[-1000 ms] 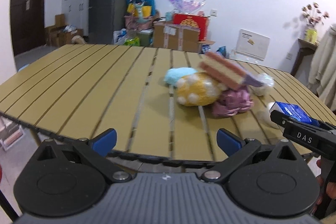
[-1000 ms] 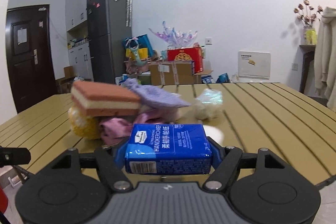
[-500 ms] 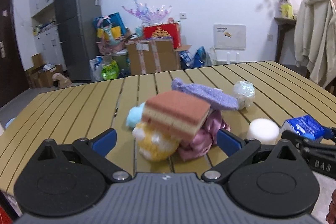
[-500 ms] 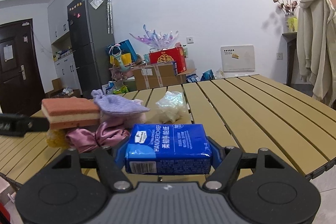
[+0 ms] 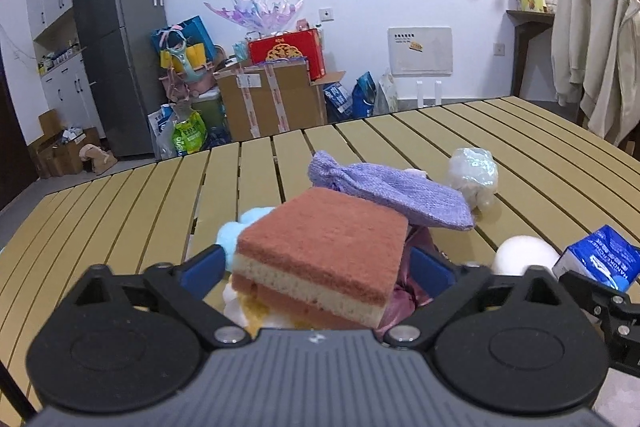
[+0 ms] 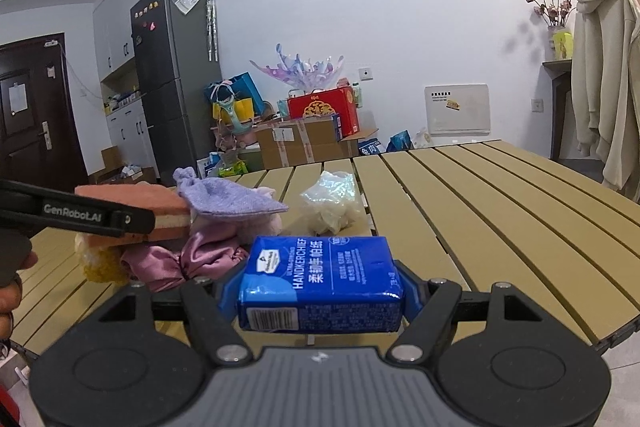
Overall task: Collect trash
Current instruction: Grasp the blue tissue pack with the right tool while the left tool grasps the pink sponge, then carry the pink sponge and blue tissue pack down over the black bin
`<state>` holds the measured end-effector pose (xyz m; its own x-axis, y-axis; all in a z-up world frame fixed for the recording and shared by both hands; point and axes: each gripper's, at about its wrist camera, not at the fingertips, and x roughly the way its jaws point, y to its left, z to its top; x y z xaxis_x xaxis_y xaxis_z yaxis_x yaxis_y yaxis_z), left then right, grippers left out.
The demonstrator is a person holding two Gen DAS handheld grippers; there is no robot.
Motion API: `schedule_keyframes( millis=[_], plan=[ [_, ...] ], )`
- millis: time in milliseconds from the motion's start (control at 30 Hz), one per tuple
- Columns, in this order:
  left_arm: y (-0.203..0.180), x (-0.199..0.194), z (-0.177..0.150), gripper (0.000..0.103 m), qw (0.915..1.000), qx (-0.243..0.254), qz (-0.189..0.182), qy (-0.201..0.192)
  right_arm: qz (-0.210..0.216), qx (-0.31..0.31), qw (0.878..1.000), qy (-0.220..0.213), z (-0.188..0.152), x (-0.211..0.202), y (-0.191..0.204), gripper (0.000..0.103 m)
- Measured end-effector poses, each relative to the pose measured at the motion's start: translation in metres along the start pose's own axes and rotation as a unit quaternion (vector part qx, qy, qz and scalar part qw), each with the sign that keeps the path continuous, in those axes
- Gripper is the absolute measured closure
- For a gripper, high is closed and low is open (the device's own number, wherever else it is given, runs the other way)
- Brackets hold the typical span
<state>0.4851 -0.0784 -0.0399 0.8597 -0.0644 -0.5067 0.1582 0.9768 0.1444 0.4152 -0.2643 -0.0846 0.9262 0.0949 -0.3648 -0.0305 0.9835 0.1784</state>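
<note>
A pile lies on the slatted table [image 5: 120,211]: a pink and cream sponge [image 5: 320,255] on top, a purple knitted pouch [image 5: 392,191], a pink satin scrunchie [image 6: 180,259], a yellow fluffy item [image 6: 100,263] and a light blue fluffy ball [image 5: 234,231]. My left gripper [image 5: 318,267] is open, its blue fingers either side of the sponge, apart from it. My right gripper [image 6: 316,287] is shut on a blue tissue pack [image 6: 320,283], which also shows in the left wrist view [image 5: 600,259]. A crumpled clear plastic wrapper [image 6: 332,203] lies behind the pile.
A white round object [image 5: 524,255] sits on the table near the tissue pack. Behind the table are cardboard boxes [image 5: 276,99], bags, a grey fridge [image 5: 116,39] and a dark door [image 6: 36,115]. A cream coat [image 5: 596,39] hangs at the right.
My left gripper has swung toward the pile and closed in until its open fingers flank the sponge. My right gripper kept hold of the tissue pack and shifted slightly right.
</note>
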Motion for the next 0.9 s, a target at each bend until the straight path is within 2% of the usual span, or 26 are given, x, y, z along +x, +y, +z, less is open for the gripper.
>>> schedule_keyframes(
  millis=[33, 133, 433, 900],
  plan=[
    [0.001, -0.001, -0.001, 0.022, 1.0000, -0.003, -0.005, -0.001, 0.001, -0.001, 1.000, 0.000, 0.000, 0.000, 0.000, 0.031],
    [0.002, -0.008, -0.005, 0.024, 0.9998, -0.008, -0.016, -0.012, 0.002, -0.001, 1.000, 0.000, 0.000, 0.000, 0.000, 0.031],
    [-0.003, -0.042, -0.009, 0.025, 0.9984, 0.003, 0.008, -0.056, 0.009, 0.011, 1.000, -0.011, 0.004, -0.005, 0.001, 0.031],
    [0.002, -0.100, -0.004, 0.025, 0.9943, -0.005, 0.043, -0.098, 0.031, 0.012, 0.999, -0.029, 0.007, -0.020, 0.008, 0.031]
  ],
)
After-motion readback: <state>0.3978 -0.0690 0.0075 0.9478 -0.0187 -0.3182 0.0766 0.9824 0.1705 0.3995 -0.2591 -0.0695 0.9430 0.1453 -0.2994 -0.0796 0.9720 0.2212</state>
